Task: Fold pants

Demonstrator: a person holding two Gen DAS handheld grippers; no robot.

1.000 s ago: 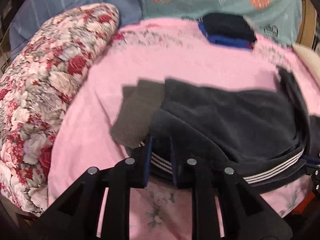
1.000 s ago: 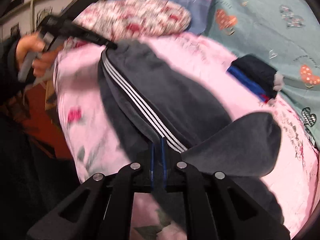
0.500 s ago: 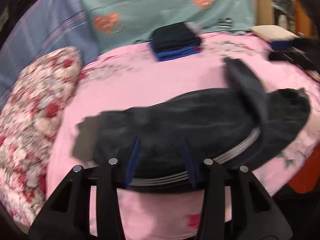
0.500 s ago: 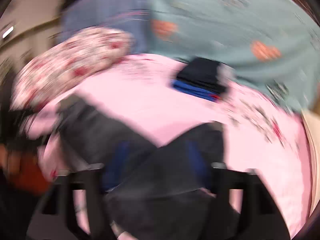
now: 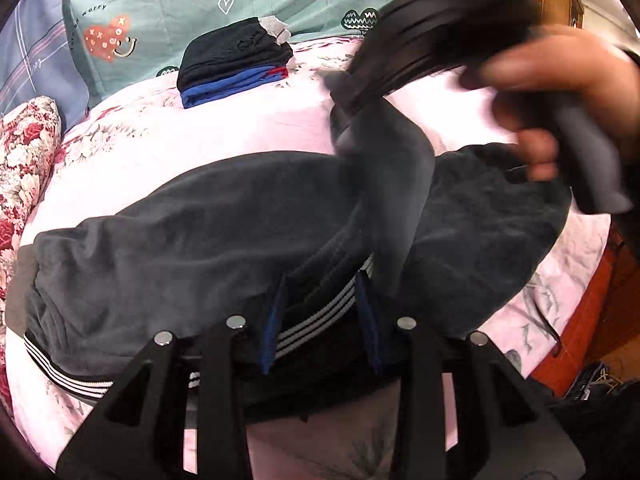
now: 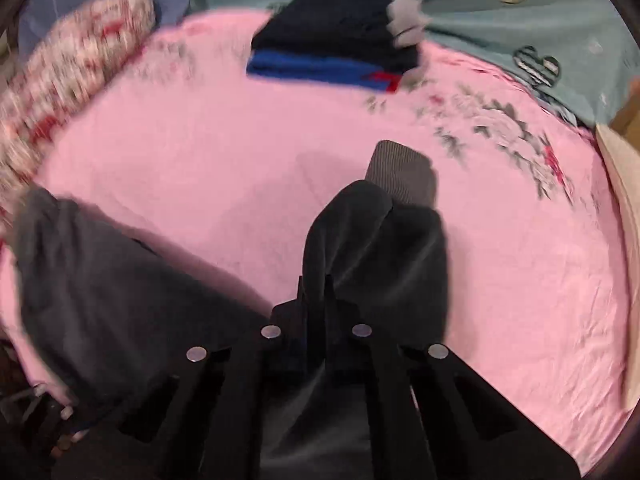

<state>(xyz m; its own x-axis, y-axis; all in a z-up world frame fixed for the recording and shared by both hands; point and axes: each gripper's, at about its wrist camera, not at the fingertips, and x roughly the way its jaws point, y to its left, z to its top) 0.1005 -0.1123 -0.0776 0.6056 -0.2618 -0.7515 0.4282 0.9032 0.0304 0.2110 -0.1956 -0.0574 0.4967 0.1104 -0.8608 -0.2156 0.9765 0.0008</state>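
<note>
Dark grey pants [image 5: 192,232] with a white-striped side seam lie across the pink bed sheet [image 5: 224,128]. My left gripper [image 5: 320,312] is open, its blue-padded fingers [image 5: 272,328] straddling the striped seam at the near edge. My right gripper [image 6: 316,292] is shut on a pant leg [image 6: 376,248] and holds it above the sheet, its ribbed grey cuff [image 6: 400,172] hanging forward. In the left wrist view the right gripper [image 5: 344,92] shows at upper right, held in a hand, with the leg draping down from it.
A stack of folded dark and blue clothes [image 5: 232,64] sits at the back of the bed, also seen in the right wrist view [image 6: 336,40]. A floral pillow [image 5: 20,168] lies at the left. A teal heart-print sheet [image 5: 180,8] lies behind. The bed's edge drops at the right.
My left gripper let go of the striped edge and opened over the pants. My right gripper took hold of a pant leg and lifted it up over the bed.
</note>
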